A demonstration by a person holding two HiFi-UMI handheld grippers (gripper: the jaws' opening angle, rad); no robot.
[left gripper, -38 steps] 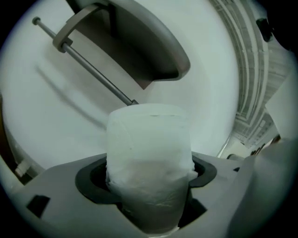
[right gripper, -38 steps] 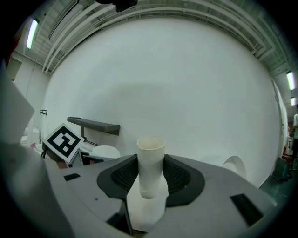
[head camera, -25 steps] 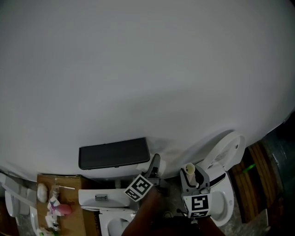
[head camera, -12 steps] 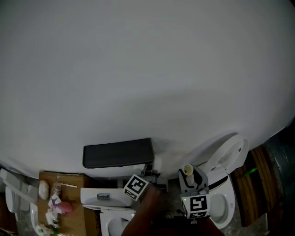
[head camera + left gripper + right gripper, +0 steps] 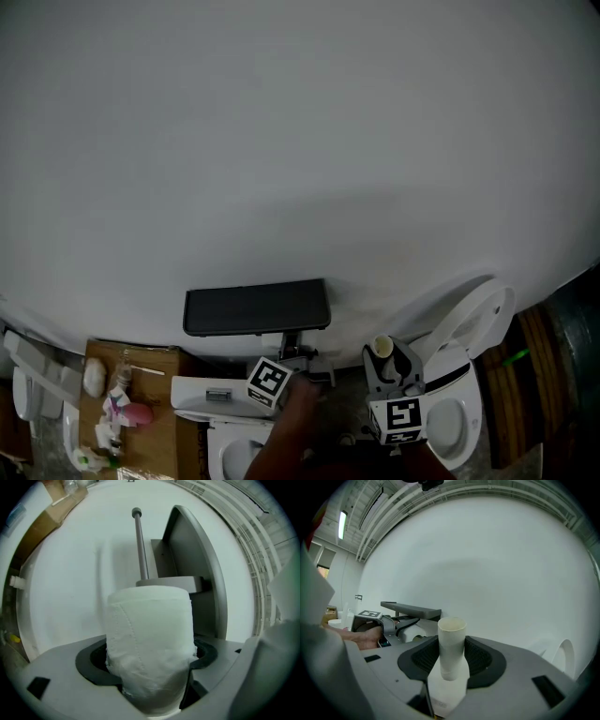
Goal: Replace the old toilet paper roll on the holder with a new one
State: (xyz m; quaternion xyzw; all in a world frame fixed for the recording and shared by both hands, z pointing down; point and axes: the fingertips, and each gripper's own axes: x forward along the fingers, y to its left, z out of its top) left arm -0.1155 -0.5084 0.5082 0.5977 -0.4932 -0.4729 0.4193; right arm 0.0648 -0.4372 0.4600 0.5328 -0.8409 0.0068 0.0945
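A full white toilet paper roll stands between the jaws of my left gripper, which is shut on it. Just beyond it are the holder's steel rod and its grey cover. In the head view the left gripper sits just under the right end of the black holder on the white wall. My right gripper is shut on an empty cardboard tube, held upright. The head view shows the tube to the right of the holder, above the right gripper.
A white toilet with its lid raised stands at the lower right. Another toilet's tank is below the holder. A brown shelf with small toiletries is at the lower left. The white wall fills the space ahead.
The left gripper has carried the roll to the left, from beside the holder's right end to just beneath it. The right gripper and its tube have barely moved.
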